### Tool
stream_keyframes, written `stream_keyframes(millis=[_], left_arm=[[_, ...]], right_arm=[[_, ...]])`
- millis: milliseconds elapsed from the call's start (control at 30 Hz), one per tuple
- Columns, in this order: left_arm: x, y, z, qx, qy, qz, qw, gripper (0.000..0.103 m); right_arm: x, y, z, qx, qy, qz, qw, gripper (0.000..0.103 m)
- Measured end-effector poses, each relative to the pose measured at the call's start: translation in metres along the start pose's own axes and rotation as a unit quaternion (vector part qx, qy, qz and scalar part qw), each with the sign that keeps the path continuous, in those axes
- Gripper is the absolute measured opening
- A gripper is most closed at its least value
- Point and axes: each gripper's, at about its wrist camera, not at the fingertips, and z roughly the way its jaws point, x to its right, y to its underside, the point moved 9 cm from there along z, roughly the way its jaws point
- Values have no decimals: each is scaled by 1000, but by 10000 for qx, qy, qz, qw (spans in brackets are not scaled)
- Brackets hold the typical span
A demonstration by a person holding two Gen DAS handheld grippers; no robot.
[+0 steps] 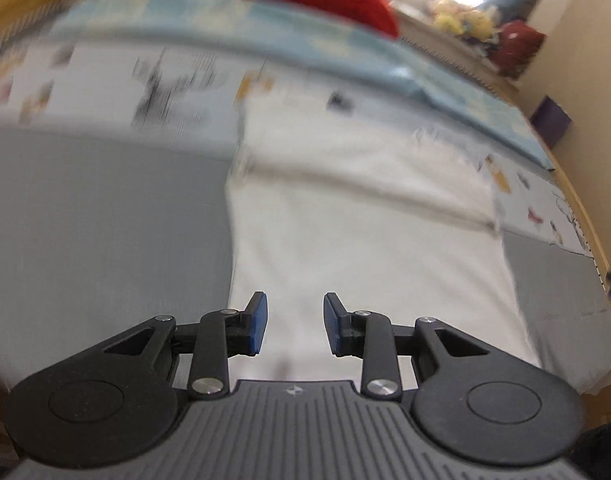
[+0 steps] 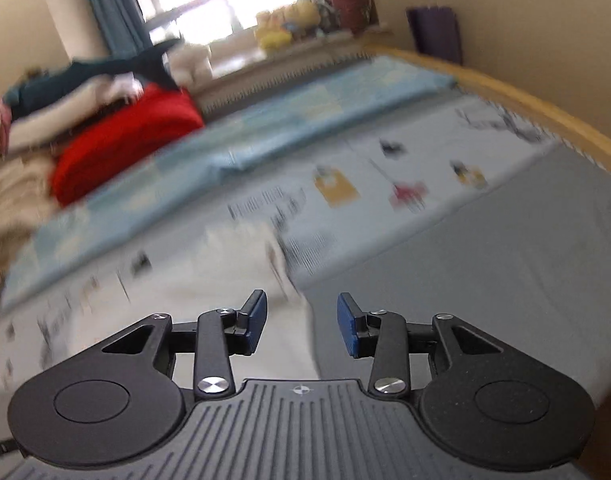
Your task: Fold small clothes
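A white garment (image 1: 365,216) lies spread flat on the grey bed sheet (image 1: 105,220), blurred by motion. My left gripper (image 1: 295,322) hangs above its near part, open, with nothing between the blue pads. In the right wrist view the same white garment (image 2: 225,292) shows at the lower left, its right edge running under the gripper. My right gripper (image 2: 301,326) is open above that edge and holds nothing.
A light blue folded blanket (image 2: 265,128) lies across the far side of the bed, with a red cushion (image 2: 125,144) and a pile of clothes (image 2: 65,80) behind it. A patterned sheet (image 2: 385,184) covers the middle. The wooden bed edge (image 2: 545,108) runs along the right.
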Motion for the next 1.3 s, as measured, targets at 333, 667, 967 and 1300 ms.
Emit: stream_keyframes(millis=[333, 667, 967, 1300], left_arm=[[-47, 43, 17, -663, -422, -305, 9964, 24], [-49, 63, 34, -1063, -610, -39, 9924, 28], [-44, 70, 41, -1205, -641, 172, 9905, 11], [-49, 73, 34, -1174, -690, 38, 9907, 15]], right_arm=[[54, 121, 34, -1494, 215, 113, 9885, 41], [54, 162, 59, -2254, 419, -457, 9723, 42], [43, 170, 58, -2185, 382, -956, 9704, 33], [47, 162, 44, -1971, 436, -894, 9753, 12]])
